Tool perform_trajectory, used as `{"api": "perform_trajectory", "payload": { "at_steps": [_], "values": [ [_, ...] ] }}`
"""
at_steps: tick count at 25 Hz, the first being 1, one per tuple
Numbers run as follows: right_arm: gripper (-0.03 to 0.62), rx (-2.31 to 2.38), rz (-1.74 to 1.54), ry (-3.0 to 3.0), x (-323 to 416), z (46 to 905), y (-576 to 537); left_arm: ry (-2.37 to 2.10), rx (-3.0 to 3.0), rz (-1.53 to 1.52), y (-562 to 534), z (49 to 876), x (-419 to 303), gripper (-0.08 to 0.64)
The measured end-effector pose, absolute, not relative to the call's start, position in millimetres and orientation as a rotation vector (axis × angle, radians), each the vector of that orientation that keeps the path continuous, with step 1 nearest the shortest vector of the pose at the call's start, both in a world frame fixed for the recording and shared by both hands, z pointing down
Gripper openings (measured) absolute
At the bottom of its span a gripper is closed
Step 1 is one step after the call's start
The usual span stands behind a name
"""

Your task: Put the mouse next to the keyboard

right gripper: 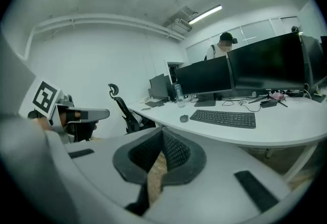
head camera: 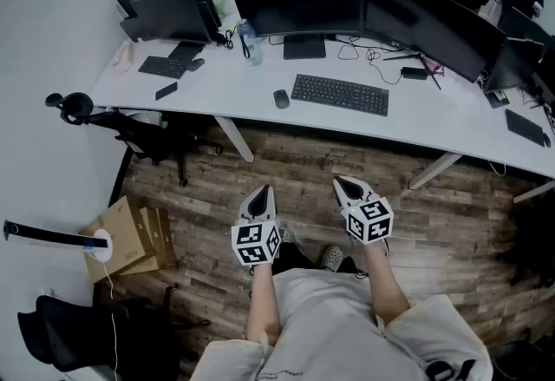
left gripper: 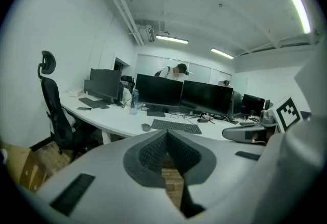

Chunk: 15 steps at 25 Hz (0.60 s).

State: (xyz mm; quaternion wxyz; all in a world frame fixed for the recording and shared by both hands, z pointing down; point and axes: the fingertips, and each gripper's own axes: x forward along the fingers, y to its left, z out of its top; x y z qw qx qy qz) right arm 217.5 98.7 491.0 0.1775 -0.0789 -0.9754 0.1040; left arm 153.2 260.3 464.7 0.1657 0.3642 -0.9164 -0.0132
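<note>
On desk (head camera: 217, 88), mouse (head camera: 281, 98) just left of keyboard (head camera: 340, 95); left gripper (head camera: 261, 194) and right gripper (head camera: 349, 188) both closed, empty, over floor.

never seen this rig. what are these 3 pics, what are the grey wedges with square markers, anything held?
There is no robot here. A person stands by a desk with a two-jaw tool in each hand. The head view looks down from a camera on the person's head. It shows the left tool and right tool, each with its marker cube, above a wooden floor. The other two pictures come from cameras riding on each tool, looking along its jaws. Both tools are shut and hold nothing. On the white desk lies a keyboard with a mouse just left of it, not touching, before dark monitors.
</note>
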Motion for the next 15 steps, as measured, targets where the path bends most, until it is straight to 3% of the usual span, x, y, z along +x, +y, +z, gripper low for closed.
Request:
{"api": "perform_trajectory", "payload": {
  "at_steps": [15],
  "values": [
    [0.009, -0.086, 0.321, -2.841, 214.7, 473.3, 81.7, -2.718, 0.941, -0.032, 261.9, 448.8, 150.6, 0.023]
  ]
}}
